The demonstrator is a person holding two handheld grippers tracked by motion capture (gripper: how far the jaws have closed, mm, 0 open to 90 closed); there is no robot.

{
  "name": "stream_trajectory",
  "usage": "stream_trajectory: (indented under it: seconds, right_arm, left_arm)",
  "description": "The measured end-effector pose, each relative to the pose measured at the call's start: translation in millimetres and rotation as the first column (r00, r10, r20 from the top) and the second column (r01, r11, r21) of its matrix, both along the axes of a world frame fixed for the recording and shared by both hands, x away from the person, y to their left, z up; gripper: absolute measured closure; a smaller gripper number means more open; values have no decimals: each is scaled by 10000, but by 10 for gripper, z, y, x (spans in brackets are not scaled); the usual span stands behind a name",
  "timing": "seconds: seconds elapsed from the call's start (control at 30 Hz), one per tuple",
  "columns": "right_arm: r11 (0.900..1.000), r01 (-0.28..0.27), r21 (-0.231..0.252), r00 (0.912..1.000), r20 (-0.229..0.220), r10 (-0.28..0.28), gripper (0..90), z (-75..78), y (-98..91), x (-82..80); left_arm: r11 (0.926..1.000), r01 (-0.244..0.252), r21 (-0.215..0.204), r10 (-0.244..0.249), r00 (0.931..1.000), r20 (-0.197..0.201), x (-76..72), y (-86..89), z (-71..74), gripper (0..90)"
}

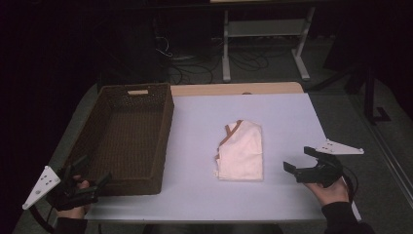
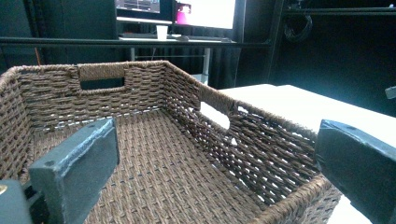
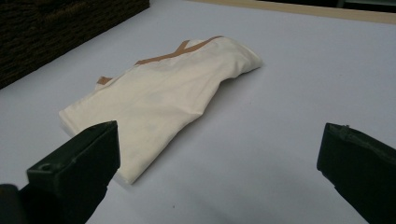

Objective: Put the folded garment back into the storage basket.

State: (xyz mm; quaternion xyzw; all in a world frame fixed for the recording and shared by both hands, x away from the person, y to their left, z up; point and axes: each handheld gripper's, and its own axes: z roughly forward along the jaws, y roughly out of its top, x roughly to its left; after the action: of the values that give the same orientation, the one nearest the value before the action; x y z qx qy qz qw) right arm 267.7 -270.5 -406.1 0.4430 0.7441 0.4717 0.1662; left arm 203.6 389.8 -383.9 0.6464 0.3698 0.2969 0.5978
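A: Bench (image 1: 292, 117) is white and lit, room around it dark; looks like monitors at the back.

B: Folded cloth (image 1: 241, 151) mid-bench, wicker basket (image 1: 122, 141) left. Right gripper (image 1: 304, 161) wide beside the cloth, left gripper (image 1: 90, 180) wide at the basket's near corner, both holding nothing.

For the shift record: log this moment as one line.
left gripper: open, at basket near corner | right gripper: open, beside folded cloth, no contact | cloth: flat on table | basket: empty
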Motion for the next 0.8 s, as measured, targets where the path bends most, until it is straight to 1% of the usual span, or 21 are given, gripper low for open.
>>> stream_trajectory:
  seconds: [0.27,0.47,0.53,0.67,0.7,0.77,0.8]
  right_arm:
    - [9999,-90,65,10000,17,90,0,32,14,1]
    - [9999,-157,59,9998,120,156,0,79,31,14]
    - [9996,-272,-59,9996,105,272,0,100,54,27]
    - [9994,-288,-165,9995,88,290,0,129,84,45]
    - [9991,-366,-234,9993,22,366,0,155,110,65]
    - [9990,-390,-217,9992,2,390,0,166,119,70]
    - [9984,-489,-292,9988,-9,489,0,199,141,87]
  left_arm:
    - [10000,-13,8,13,10000,5,0,-1,-1,0]
    - [10000,-27,47,27,10000,3,-1,-2,-1,0]
    - [10000,-29,48,29,10000,2,0,-3,-2,0]
    - [10000,-6,37,6,10000,41,-3,-1,-1,0]
    - [10000,-2,67,2,10000,34,-3,-2,-2,0]
    - [10000,-2,69,2,10000,39,-3,-3,-2,0]
    - [10000,-6,79,6,10000,31,-2,-3,-2,0]
